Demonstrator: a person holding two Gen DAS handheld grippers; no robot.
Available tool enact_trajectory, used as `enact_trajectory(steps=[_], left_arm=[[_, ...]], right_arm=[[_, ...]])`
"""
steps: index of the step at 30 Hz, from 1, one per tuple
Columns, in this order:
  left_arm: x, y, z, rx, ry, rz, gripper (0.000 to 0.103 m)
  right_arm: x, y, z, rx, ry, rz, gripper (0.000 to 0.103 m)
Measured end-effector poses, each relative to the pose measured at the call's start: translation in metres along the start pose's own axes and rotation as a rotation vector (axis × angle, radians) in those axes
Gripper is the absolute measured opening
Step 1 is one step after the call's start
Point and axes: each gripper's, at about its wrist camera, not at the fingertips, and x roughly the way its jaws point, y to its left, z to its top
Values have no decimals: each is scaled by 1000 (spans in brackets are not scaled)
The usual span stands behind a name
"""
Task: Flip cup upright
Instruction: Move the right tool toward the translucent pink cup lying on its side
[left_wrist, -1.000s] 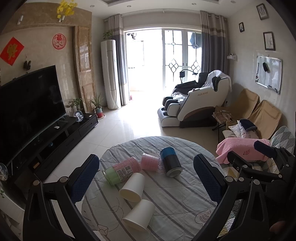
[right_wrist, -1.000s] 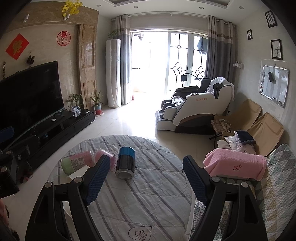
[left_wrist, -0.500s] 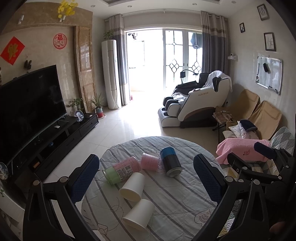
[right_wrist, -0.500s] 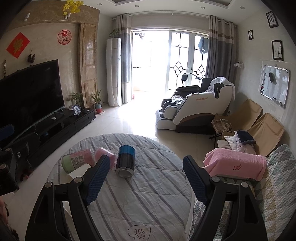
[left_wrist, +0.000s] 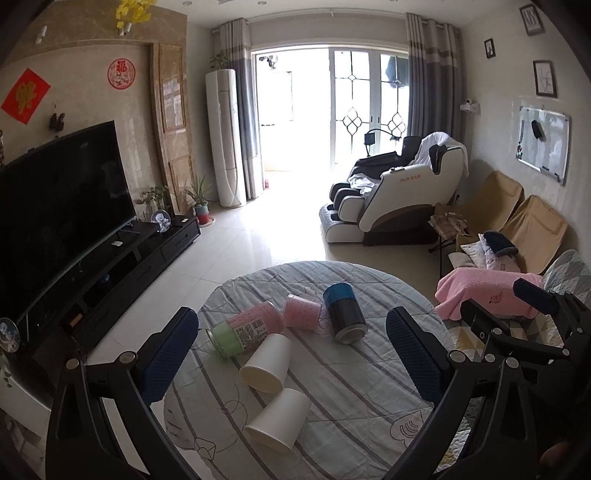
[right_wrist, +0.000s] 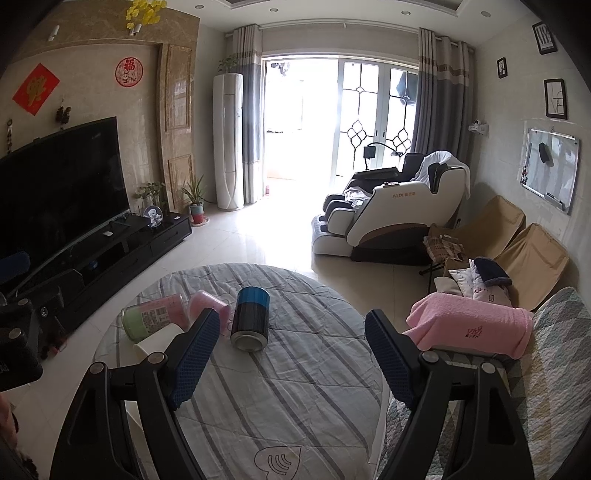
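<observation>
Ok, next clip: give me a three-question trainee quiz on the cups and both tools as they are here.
1. True or false: every cup on the table lies on its side.
2. How many white paper cups are there? A) one B) two C) three
3. Fill in: the left tool and right tool are both ____ and hold nothing.

Key:
1. True: the green-and-pink cup, pink cup, blue-and-black cup and both paper cups are tipped over.
2. B: the far paper cup and near paper cup.
3. open

Grey-striped tablecloth (left_wrist: 351, 387); two white cups (left_wrist: 266, 363); pink cup (left_wrist: 301, 315); blue-black can (left_wrist: 343, 314); pink-green bottle (left_wrist: 243, 328); pink towel (right_wrist: 469, 325).
</observation>
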Motion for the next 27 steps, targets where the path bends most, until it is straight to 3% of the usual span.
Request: enact_trajectory(steps=[5,27], left_arm=[[13,1,-10,-26,74,5,103],[46,-11,-62,-41,379,48,103]], right_arm=[[3,-1,-3,-10,36,14,82],[41,-18,-54,35,351,63,82]])
